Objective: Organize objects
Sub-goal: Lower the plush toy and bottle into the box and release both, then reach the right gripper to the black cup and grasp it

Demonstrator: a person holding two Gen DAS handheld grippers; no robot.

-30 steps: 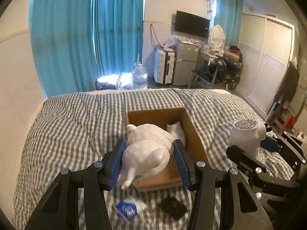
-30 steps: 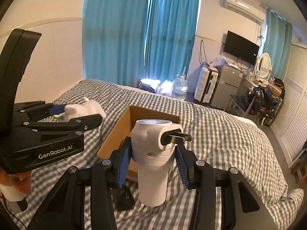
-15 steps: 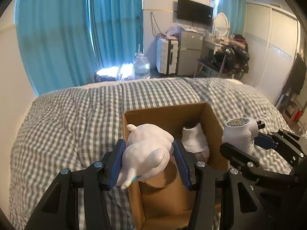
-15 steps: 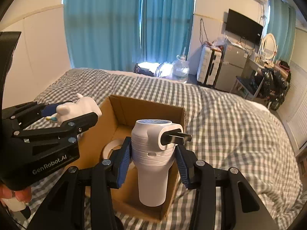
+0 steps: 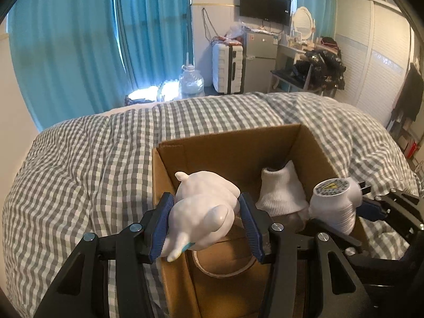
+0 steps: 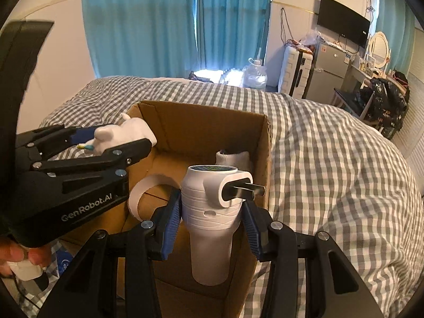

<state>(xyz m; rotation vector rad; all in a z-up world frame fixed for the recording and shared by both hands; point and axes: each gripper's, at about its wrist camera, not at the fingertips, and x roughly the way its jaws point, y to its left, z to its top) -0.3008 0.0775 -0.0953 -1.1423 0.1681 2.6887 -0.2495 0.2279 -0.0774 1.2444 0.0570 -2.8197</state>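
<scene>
Checked bed (image 5: 79,164) filling the lower half of both views, curtains (image 5: 106,39) behind at 11 o'clock, suitcase (image 5: 228,67) and fridge (image 5: 261,61) at 1 o'clock.

Open cardboard box (image 5: 228,145) on the bed, centre of both views, long axis running 6 to 12 o'clock. Inside: tape roll (image 6: 140,193) near the close end, lying roughly flat with one side tipped up; rolled white sock (image 5: 278,190) at the far right corner, against the right wall.

Left gripper (image 5: 204,225) clamped on a white toy (image 5: 204,212), blue pads (image 5: 159,228) pressed to both flanks. Toy's long axis along the fingers, ear end pointing away to 12 o'clock, blunt snout and small blue-tipped limb pointing back to 6 o'clock. Held above the box's left wall, at 9 o'clock from the sock.

Right gripper (image 6: 209,222) clamped on a white plug-in device (image 6: 212,212), pads on its ribbed upper body. Long axis upright, labelled cap on top, narrower base down at 6 o'clock, two metal prongs (image 6: 246,189) sticking out sideways toward 3 o'clock. Held over the box's near right corner, base just above the rim, sock behind it at 12 o'clock. In the left view, the same device at 3 o'clock, tilted, yellow-marked cap facing the camera.

Small blue-and-white packet (image 6: 63,259) on the bed by the box's near left corner.
</scene>
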